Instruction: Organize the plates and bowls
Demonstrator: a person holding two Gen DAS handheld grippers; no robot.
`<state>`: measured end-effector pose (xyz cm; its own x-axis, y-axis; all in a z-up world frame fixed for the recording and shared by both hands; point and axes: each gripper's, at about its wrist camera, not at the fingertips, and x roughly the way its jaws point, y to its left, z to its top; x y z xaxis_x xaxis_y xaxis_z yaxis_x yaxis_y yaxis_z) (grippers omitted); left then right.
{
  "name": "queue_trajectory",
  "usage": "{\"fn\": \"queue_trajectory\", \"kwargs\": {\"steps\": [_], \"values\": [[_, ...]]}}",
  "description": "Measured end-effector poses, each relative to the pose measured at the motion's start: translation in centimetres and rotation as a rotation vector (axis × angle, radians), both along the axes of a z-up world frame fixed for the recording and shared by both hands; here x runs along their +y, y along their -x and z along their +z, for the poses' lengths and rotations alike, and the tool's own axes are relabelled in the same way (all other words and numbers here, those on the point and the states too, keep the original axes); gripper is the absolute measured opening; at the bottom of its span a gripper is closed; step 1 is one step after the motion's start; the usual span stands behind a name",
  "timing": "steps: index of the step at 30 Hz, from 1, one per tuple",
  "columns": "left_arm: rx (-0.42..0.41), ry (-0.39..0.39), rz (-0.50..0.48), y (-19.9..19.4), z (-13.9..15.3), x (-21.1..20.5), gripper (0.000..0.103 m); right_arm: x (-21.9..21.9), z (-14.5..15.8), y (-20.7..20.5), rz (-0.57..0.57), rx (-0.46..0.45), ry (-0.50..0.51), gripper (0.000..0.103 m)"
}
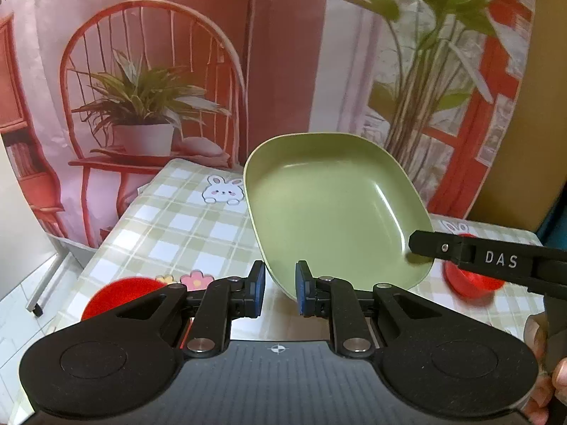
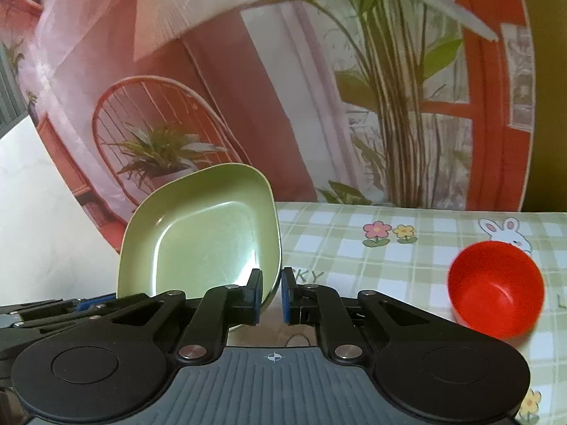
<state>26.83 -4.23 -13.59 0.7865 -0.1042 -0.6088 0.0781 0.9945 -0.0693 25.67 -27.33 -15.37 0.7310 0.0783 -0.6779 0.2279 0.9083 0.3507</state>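
Observation:
A green square plate (image 1: 333, 202) is held tilted above the checked table. My left gripper (image 1: 280, 288) has its jaws around the plate's near rim; whether both pads press it is unclear. My right gripper (image 2: 272, 295) is closed on the plate's (image 2: 202, 241) right rim; one of its fingers (image 1: 489, 256) reaches onto the plate from the right in the left wrist view. A red bowl (image 2: 496, 288) sits on the table to the right, also seen in the left wrist view (image 1: 471, 279). Another red bowl (image 1: 122, 292) sits low left, partly hidden by my left gripper.
The table (image 2: 407, 248) has a green checked cloth with rabbit and flower prints. A printed backdrop (image 1: 149, 71) with chair and plants hangs behind its far edge. Tiled floor and a white stand's leg (image 1: 39, 301) show left of the table.

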Motion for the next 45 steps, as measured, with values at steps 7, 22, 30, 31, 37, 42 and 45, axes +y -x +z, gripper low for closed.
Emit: {"fn": "queue_trajectory", "kwargs": {"steps": [7,22,30,31,37,42,45], "values": [[-0.01,0.004,-0.022,2.7,0.0,-1.4,0.019,0.1,0.6,4.5,-0.006,-0.035,0.04,0.011],[0.058,0.044,-0.073,7.8,-3.2,-4.0,0.02,-0.8,-0.9,11.9,-0.073,-0.013,0.019,0.011],[0.075,0.058,-0.092,9.0,-3.5,-4.3,0.02,-0.8,-1.1,13.3,-0.072,0.012,0.018,0.011],[0.079,0.065,-0.095,9.1,-3.5,-4.3,0.02,-0.9,-1.2,13.4,-0.071,0.014,0.016,0.011],[0.095,0.084,-0.1,9.5,-3.6,-4.3,0.021,-1.0,-1.1,13.5,-0.065,0.013,0.018,0.011],[0.111,0.095,-0.097,9.5,-3.8,-4.2,0.021,-0.9,-0.9,13.6,-0.061,0.015,0.014,0.011],[0.114,0.101,-0.099,9.6,-3.7,-4.2,0.021,-0.9,-0.7,13.5,-0.061,0.014,0.014,0.011]]}}
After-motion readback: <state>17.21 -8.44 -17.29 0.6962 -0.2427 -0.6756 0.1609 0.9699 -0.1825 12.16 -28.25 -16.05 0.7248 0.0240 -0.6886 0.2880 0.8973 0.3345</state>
